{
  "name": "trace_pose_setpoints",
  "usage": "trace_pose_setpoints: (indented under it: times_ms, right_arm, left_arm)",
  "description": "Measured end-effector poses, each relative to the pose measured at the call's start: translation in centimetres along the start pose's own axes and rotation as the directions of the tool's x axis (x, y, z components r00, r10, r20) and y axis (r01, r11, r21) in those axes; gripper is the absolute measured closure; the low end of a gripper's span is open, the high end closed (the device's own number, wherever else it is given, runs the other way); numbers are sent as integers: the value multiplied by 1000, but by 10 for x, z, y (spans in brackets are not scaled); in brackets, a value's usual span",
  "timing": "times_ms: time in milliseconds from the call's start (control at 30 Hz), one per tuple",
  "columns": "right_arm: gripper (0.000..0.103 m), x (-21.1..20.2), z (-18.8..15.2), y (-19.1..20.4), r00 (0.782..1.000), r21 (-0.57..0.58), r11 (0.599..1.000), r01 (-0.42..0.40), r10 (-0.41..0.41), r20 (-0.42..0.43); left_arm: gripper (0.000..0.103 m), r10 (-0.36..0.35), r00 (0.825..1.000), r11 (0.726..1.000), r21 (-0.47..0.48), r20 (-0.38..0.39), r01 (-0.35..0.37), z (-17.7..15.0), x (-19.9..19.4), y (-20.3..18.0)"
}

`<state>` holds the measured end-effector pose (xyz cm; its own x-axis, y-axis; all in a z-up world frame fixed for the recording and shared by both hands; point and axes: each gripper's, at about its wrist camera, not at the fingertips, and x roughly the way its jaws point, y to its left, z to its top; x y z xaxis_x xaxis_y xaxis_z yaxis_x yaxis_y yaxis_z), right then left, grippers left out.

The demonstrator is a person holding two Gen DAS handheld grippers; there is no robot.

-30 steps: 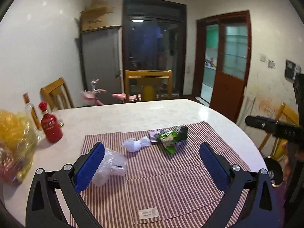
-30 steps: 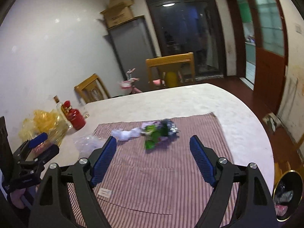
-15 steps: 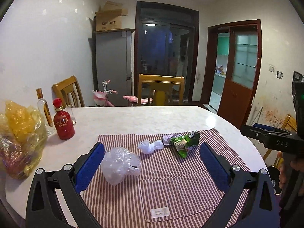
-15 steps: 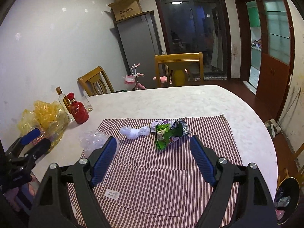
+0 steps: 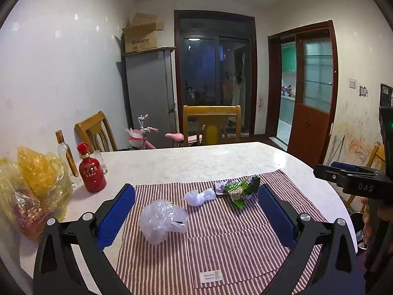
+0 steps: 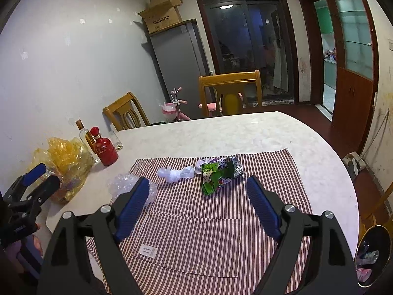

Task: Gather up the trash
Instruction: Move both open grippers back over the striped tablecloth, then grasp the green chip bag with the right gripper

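Three pieces of trash lie on a red-and-white striped cloth (image 5: 221, 241) (image 6: 196, 233): a crumpled clear plastic bag (image 5: 162, 220) (image 6: 127, 184), a wad of white tissue (image 5: 198, 197) (image 6: 175, 173), and a green snack wrapper (image 5: 239, 190) (image 6: 215, 173). My left gripper (image 5: 196, 207) is open over the near part of the cloth, the clear bag just ahead between its blue fingers, untouched. My right gripper (image 6: 197, 200) is open too, short of the green wrapper, holding nothing.
A pale round table (image 5: 196, 159) carries a red bottle (image 5: 91, 169), a clear bottle (image 5: 65, 156) and a yellow plastic bag (image 5: 29, 191) at the left. Wooden chairs (image 5: 211, 123) stand behind. A dark bin (image 6: 373, 253) with trash sits on the floor at the right.
The left gripper has risen and tilted upward, so the trash sits lower in its view and the clear bag is now between its fingers. The right gripper has hardly moved.
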<state>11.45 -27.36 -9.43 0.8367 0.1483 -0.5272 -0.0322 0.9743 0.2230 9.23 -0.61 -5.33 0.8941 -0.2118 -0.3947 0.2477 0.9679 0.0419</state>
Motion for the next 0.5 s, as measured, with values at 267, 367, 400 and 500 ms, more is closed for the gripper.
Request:
trace_pose_setpoints:
  times_ms: [267,367,400,500]
  right_arm:
    - [21,28,2,-3,999,-43,998,-43,42,-21]
    - [21,75,6,-15,993,-66,995,-77,71,-91]
    - [21,95,8,-20,988,-69,993,-92,83,-129]
    - [21,158,11,-34,970,-121,984,-133,104,-222]
  left_arm:
    - [6,35,999,999,-25,-18,-35,-7,4,8]
    - [6,33,999,999,-38,-37,-35,-9,13,13]
    - [6,36,998,999,-39,-45,-38,-11,17,15]
    - [6,34,997,998,-43,-64,-37,-15,26,21]
